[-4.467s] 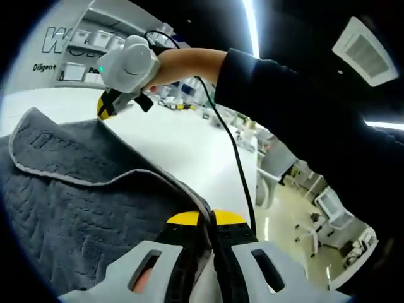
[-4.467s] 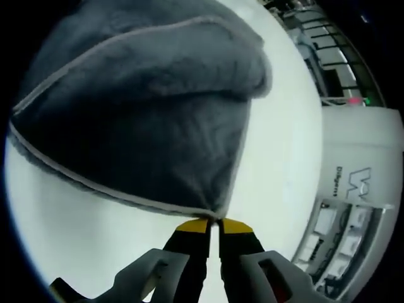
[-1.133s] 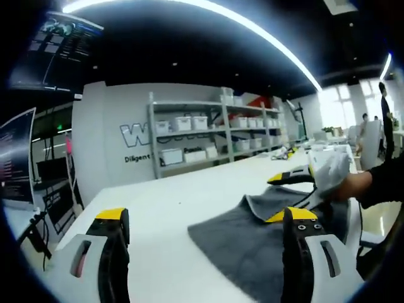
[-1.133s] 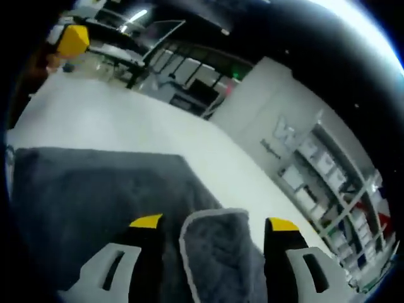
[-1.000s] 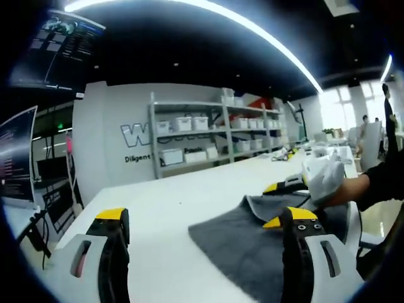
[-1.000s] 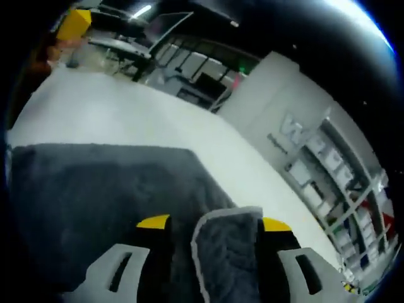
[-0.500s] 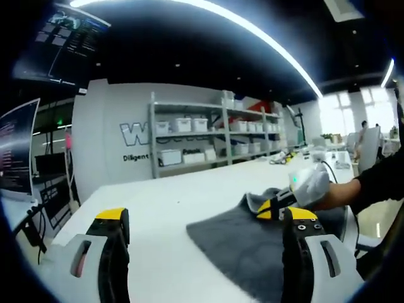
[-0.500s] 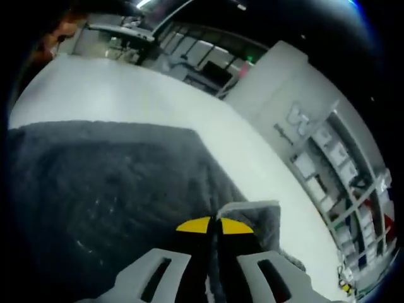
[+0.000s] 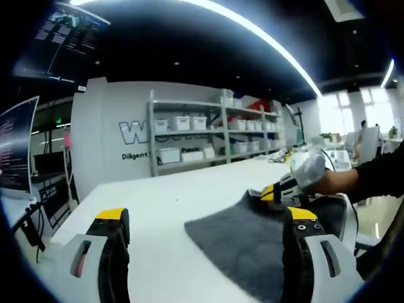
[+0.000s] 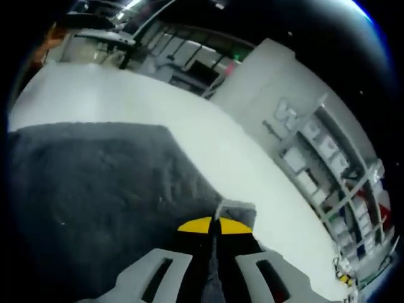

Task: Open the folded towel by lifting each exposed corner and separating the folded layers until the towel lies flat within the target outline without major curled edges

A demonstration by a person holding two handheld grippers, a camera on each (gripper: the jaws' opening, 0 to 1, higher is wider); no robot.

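Note:
A dark grey towel lies on the white table, spreading right of centre in the left gripper view. My left gripper stands open above the table, its jaws wide apart and empty. The right gripper shows there at the towel's far corner, held by a gloved hand. In the right gripper view the towel covers the lower left, and my right gripper is shut on its folded corner, which sticks up just past the yellow tips.
Shelves with white bins stand against the far wall behind the table. A monitor is at the left. Bare white table stretches beyond the towel's far edge. A person's dark sleeve reaches in from the right.
My right gripper shut on the towel's folded corner, having been open around it a second ago. The left gripper stayed open and still.

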